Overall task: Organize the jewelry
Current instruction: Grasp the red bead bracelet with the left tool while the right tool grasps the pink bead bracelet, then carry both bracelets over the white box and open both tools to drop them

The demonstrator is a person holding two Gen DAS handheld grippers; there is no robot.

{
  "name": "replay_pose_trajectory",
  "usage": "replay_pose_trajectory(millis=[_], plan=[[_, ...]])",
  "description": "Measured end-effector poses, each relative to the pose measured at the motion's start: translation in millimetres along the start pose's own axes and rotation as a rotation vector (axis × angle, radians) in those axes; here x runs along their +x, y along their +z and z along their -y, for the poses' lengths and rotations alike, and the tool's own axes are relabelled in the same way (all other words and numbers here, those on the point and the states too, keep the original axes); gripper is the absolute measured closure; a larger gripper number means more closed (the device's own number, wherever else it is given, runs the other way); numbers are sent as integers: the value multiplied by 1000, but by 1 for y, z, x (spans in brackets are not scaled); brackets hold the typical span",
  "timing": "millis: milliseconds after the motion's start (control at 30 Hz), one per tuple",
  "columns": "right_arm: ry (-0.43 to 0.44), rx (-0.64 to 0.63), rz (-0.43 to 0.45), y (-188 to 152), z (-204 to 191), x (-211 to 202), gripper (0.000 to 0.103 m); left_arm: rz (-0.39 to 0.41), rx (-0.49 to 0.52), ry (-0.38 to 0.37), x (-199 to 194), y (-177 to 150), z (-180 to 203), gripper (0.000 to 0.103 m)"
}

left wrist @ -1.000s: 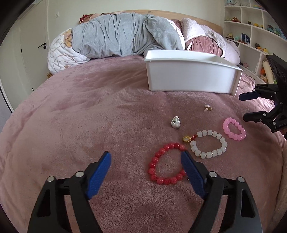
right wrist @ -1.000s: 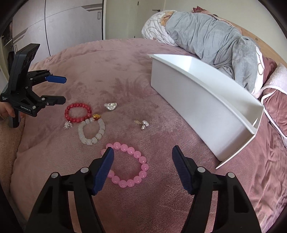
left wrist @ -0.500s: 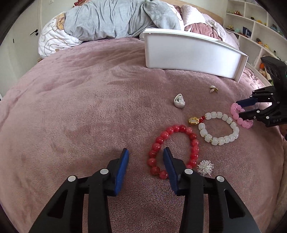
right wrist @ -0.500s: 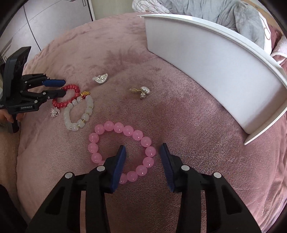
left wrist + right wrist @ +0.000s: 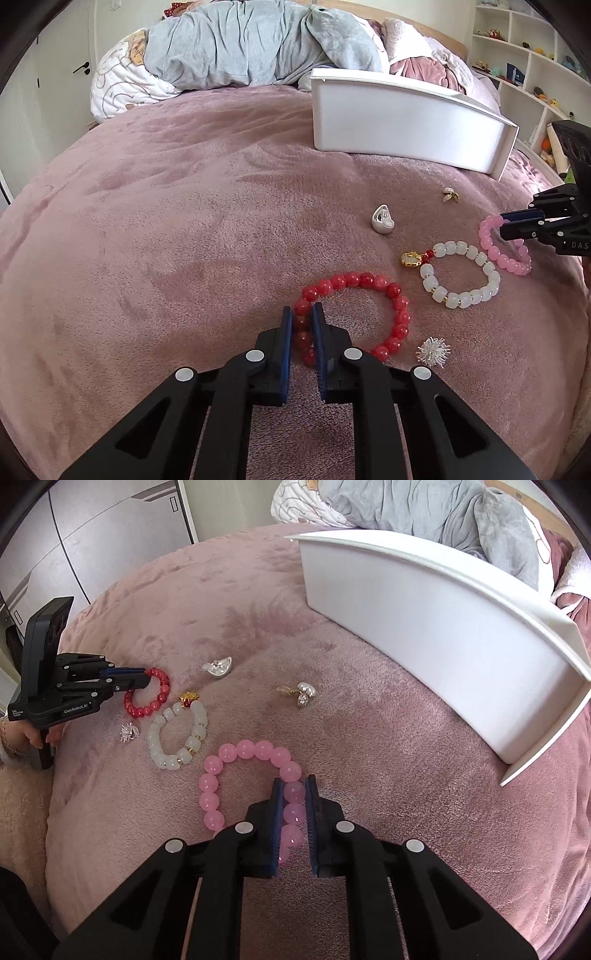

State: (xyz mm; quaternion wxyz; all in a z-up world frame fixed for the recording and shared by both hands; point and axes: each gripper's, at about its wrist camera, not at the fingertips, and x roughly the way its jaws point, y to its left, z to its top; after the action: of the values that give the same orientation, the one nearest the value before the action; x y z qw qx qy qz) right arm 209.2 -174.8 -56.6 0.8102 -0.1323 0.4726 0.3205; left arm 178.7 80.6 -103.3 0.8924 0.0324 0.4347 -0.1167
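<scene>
A bracelet of round red beads [image 5: 369, 314] lies on the mauve plush bedspread [image 5: 184, 240], and its near-left stretch is clamped between the blue-padded fingers of the left gripper [image 5: 303, 314]. A bracelet of round translucent pink beads [image 5: 236, 771] lies on the same bedspread, and its right stretch is pinched between the closed fingers of the right gripper [image 5: 294, 786].

Between the two, a bracelet of milky white barrel beads with a gold charm [image 5: 458, 273] is seen, just beside the red one and close to the pink one. A spiky silver brooch [image 5: 433, 351] rests just beside the red bracelet's near edge. Farther out, a glossy silver ingot-shaped ornament [image 5: 383, 220] and a small gold-and-pearl earring [image 5: 450, 195] lie apart from each other on the fabric.

Beyond these, a long white plastic tray with upright walls [image 5: 406, 125] stands on the bedspread, and a crumpled grey quilt [image 5: 251, 48] is heaped behind it.
</scene>
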Motion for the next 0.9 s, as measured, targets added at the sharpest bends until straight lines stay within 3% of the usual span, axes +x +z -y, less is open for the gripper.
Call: replay_pose_trajectory(millis=[567,900], plan=[[-41,-34,255,11,-18,-81,91,129,3,68,-57,26,17,88],[-39,-2,427,23,-10,-135,91,243,77,67,-114,91,32,88]])
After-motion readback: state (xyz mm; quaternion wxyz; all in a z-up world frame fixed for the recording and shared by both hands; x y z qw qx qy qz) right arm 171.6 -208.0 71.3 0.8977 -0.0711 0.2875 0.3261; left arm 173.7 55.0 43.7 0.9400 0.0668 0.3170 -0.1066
